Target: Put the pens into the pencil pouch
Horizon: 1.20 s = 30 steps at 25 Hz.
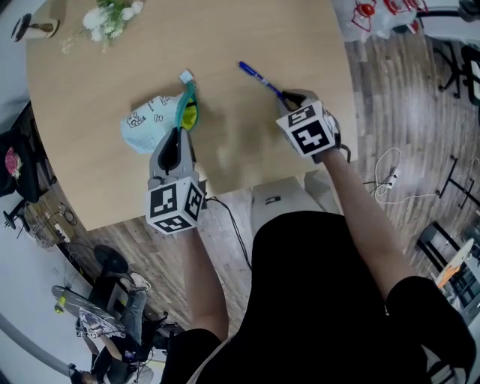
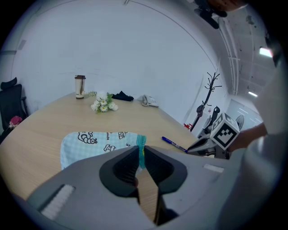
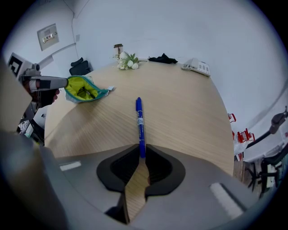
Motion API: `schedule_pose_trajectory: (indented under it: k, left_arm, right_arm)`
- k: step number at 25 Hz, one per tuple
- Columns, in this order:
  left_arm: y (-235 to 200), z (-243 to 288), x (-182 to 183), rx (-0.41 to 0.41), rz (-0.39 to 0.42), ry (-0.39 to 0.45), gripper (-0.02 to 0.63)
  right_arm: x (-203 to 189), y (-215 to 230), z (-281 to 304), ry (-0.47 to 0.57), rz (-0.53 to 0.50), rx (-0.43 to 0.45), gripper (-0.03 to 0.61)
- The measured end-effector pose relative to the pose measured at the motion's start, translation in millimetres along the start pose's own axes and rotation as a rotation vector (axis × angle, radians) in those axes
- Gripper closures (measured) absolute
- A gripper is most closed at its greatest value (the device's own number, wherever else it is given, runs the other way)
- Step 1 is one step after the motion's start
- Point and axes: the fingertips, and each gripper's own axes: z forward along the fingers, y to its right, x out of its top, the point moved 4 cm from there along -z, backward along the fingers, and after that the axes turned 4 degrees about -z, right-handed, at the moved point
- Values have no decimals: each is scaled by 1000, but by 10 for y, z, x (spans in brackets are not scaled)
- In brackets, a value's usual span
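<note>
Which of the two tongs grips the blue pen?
The right tongs, shut on the slim blue plastic pen; the left tongs pinch the pale-blue fabric pouch instead.

Overhead, gripper views seemingly low, table (image 1: 240, 142) shared

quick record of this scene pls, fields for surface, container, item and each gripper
surface: round light wooden table, white flowers at its far edge
container: light blue checked fabric pencil pouch, on the table, mouth open, yellow-green lining showing
item: blue plastic pen, outside the pouch, gripped at one end
left gripper: shut on the pouch's teal zip edge
right gripper: shut on the pen
</note>
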Motion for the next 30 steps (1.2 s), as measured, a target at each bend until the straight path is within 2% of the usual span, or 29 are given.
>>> schedule_pose_trajectory:
  k: [14, 30]
  left_arm:
    - [37, -59, -12, 18, -3, 18, 580]
    - [40, -239, 84, 56, -15, 77, 580]
  right_arm:
    - [-46, 6, -94, 19, -19, 23, 534]
    - [133, -222, -418, 72, -132, 102, 534]
